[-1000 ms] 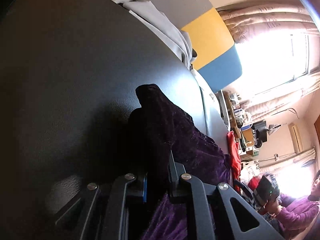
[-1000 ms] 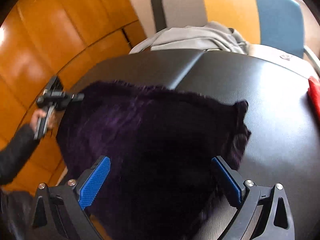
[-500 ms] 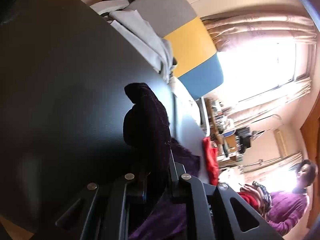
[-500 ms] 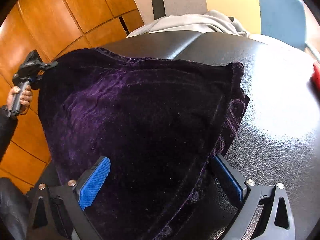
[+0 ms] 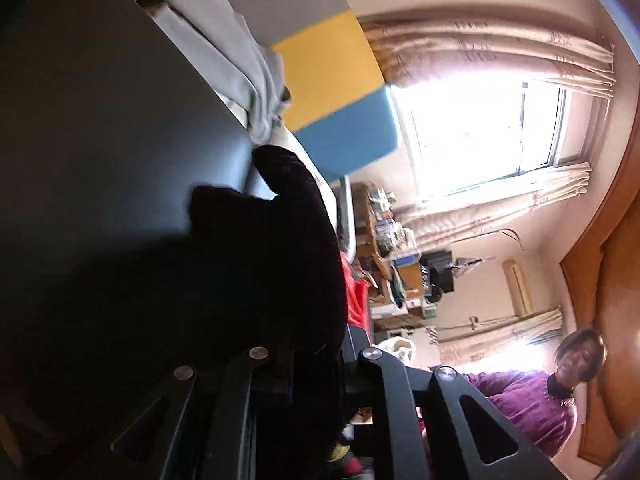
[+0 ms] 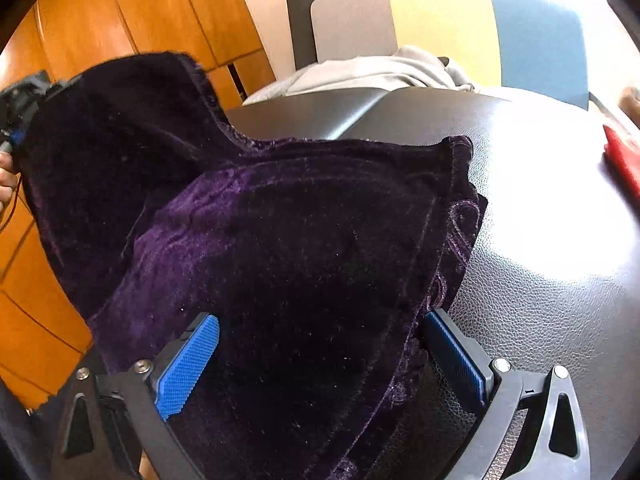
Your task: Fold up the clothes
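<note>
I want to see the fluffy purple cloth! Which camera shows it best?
The right wrist view: the purple cloth spreads wide over the black table. The left wrist view shows only a dark bunch pinched in the left gripper.

Left gripper (image 5: pixel 316 376) clamped on dark velvet garment (image 5: pixel 280 264), black table (image 5: pixel 100 140) beneath, grey clothing (image 5: pixel 240 60) beyond, onlooker (image 5: pixel 560 384) at right

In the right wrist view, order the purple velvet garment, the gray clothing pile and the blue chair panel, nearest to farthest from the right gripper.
1. Purple velvet garment: lies between the open fingers of the right gripper.
2. Gray clothing pile: at the far edge of the black table.
3. Blue chair panel: behind the pile, upper right.
</note>
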{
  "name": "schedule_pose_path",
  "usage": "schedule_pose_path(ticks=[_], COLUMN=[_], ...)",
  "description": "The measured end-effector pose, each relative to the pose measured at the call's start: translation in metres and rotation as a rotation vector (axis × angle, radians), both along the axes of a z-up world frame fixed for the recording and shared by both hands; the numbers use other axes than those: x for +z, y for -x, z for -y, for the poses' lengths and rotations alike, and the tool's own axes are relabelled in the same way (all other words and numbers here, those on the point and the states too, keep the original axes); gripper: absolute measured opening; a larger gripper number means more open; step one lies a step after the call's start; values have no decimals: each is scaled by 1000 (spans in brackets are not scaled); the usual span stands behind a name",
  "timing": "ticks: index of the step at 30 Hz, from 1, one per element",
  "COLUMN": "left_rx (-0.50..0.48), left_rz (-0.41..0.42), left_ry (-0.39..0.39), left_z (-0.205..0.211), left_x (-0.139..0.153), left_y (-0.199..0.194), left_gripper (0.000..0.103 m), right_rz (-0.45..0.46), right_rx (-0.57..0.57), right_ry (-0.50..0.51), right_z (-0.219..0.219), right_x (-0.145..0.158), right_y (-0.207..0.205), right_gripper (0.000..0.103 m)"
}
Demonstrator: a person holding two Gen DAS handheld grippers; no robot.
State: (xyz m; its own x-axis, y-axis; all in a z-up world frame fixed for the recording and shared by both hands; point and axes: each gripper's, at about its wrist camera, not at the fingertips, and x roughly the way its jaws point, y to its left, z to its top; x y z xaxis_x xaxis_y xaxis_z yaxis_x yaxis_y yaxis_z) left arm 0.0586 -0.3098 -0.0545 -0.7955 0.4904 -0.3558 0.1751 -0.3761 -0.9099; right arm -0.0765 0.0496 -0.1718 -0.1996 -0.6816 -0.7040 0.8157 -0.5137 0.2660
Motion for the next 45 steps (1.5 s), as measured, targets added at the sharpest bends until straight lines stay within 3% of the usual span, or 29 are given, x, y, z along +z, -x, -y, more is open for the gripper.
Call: schedule_pose_path(ticks=[6,11,17,26,31,35,39,42,45], left_rx=[-66,-111,-169,-252,-332,-281,-199,-203,-197], left_rz=[51,180,329,372,234,119,159,196,212], left_ry=[-21,-9,-44,-130,-147,-65,106,128,106], left_z=[-67,-106,-133,-138,-131,-90,-57,-55,-60], left_x=[-12,-54,-104,-74,-25,-7,-34,-66,-90], left_y=[67,129,155,144,127,90,49,24,11], left_gripper=[12,12,15,32,36,39,40,39,39], right_rz=[25,43,74,70,88,96,49,52,29], right_rx=[-1,-2,2,1,-4,-40,-81,-81,62], right_ry=[66,119,177,190,198,121,101,134,164], right_z=[-8,-30,-37,-44,-49,-63,-112,-127,-106], right_x=[-2,-1,-5,-7,-6,8,36,64,94], right_y=[4,7,12,12,15,11,-2,-13,-41], right_gripper=[103,103,103,103,103,103,103,103,103])
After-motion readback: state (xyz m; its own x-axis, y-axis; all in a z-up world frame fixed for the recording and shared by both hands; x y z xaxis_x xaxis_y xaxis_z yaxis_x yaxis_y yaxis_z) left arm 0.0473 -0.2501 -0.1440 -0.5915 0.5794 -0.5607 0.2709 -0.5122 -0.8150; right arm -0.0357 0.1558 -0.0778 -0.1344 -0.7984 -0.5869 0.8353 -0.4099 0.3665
